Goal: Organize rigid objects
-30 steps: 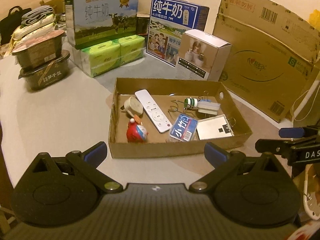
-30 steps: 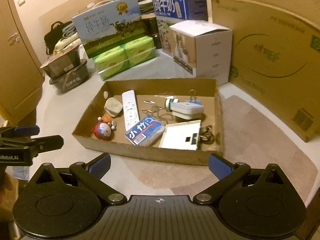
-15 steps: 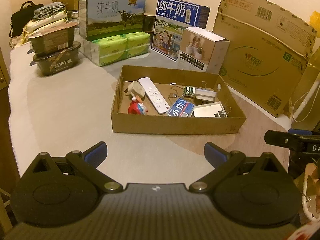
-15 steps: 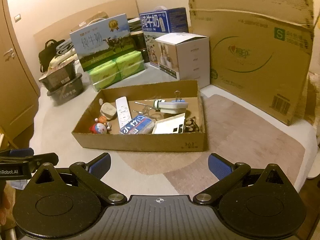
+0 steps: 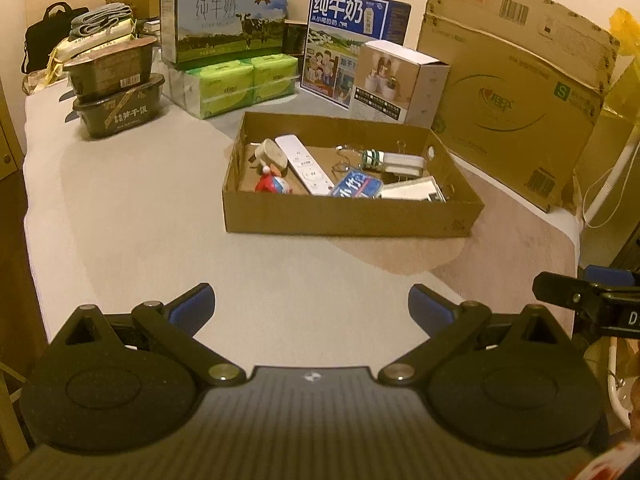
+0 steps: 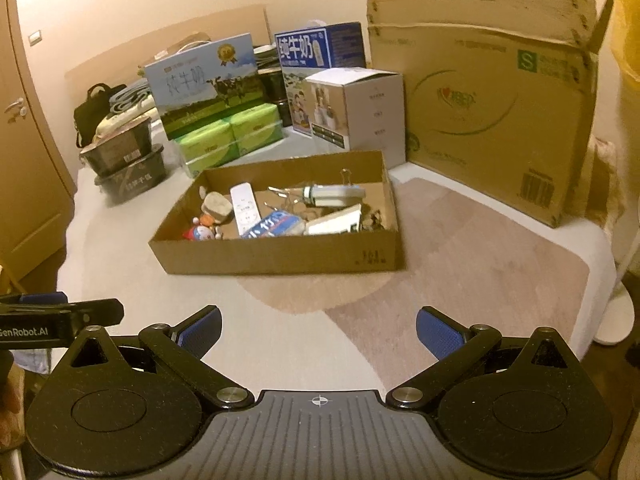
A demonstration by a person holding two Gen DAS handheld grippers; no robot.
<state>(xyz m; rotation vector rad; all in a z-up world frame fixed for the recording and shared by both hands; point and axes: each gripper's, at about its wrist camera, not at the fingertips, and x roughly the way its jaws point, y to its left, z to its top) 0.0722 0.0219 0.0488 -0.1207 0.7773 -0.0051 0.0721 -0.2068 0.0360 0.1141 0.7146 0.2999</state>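
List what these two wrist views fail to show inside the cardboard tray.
- Left wrist view: the tray's near wall hides the floor behind it and the lower part of the red toy.
- Right wrist view: the dark clutter in the right corner is too small to identify.
- Print on the blue packet is blurred.

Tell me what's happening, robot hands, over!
Left tongs open, empty. Right tongs open, empty. Remote and other bits sit in the cardboard tray ahead. Nothing between tongs and tray.

"纯牛奶" on blue milk carton (image 5: pixel 352 40); "GenRobot.AI" on left gripper (image 6: pixel 60 322).
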